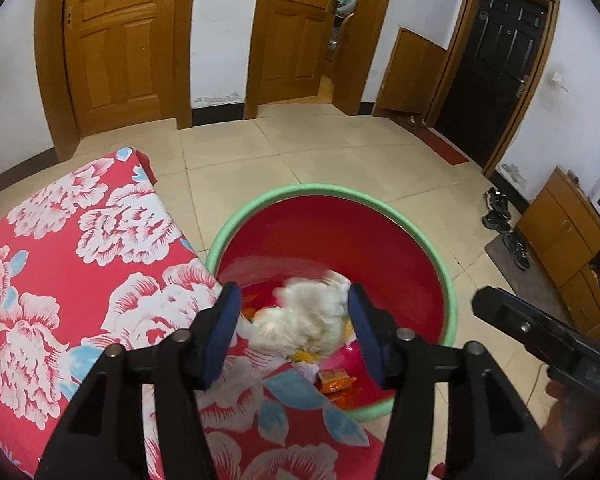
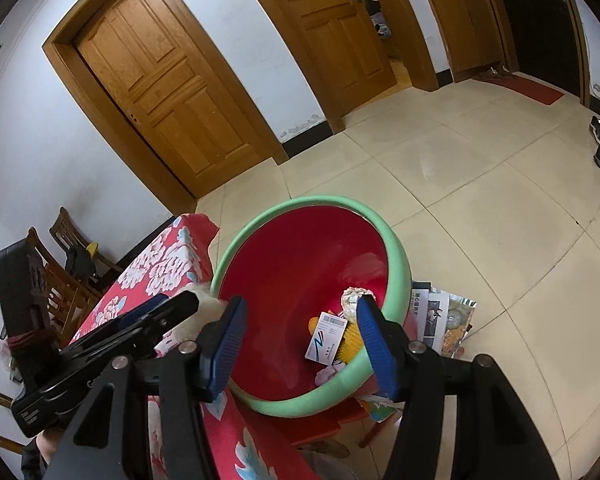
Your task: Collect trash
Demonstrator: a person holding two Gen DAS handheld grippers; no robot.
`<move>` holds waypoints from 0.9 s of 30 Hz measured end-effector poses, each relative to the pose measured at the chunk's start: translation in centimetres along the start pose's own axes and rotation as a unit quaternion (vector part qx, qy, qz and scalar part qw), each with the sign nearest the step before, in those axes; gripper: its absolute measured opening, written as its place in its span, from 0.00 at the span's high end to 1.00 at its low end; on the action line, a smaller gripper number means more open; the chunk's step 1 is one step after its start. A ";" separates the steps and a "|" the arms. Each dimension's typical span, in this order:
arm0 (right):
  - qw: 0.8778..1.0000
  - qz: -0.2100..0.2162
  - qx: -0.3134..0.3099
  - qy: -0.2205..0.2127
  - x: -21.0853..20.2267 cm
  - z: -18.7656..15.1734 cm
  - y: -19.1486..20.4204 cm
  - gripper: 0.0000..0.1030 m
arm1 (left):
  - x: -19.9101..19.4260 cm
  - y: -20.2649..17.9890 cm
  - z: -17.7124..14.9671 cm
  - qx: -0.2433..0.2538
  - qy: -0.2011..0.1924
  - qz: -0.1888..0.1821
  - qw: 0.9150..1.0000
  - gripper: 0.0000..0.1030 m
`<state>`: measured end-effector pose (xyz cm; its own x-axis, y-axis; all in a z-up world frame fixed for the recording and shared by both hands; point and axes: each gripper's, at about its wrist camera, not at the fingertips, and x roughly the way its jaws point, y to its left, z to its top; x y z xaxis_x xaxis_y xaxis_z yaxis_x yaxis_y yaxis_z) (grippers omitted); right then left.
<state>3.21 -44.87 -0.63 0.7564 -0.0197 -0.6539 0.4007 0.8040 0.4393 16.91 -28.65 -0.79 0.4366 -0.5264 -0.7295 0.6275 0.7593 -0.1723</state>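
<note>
The left gripper [image 1: 294,330] spreads its blue pads wide around a blurred white tissue wad [image 1: 304,316] – contact unclear – above the green-rimmed red plastic basin [image 1: 380,208]; the right gripper [image 2: 300,346] gapes empty.

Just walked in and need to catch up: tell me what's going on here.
Someone with a gripper in each hand is collecting trash into a red basin with a green rim beside a table with a floral cloth. The left gripper is open at the basin with a blurred wad of white tissue between its fingers. The right gripper is open and empty. A card and wrappers already lie inside.
</note>
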 end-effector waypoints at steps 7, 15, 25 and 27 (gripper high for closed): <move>1.000 0.009 -0.014 -0.004 -0.9 -0.3 0.7 0.34 | -1.2 1.5 -0.2 -0.036 -0.002 0.005 0.999 0.46; 0.999 0.030 -0.042 -0.011 -3.0 -1.2 3.0 0.17 | -5.5 2.7 -1.8 -0.056 -0.013 0.037 0.998 0.46; 0.993 0.058 -0.102 -0.017 -5.8 -3.4 7.6 0.08 | -12.5 5.6 -5.1 -0.105 -0.045 0.089 0.989 0.46; 0.992 0.062 -0.111 -0.021 -6.3 -3.9 8.6 0.05 | -13.7 6.3 -6.1 -0.117 -0.048 0.102 0.987 0.46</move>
<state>-0.11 -35.54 4.82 0.8154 0.0662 -0.5752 0.1832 0.9129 0.3648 10.94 -14.34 4.16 0.6048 -0.3785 -0.7007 0.3583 0.9151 -0.1851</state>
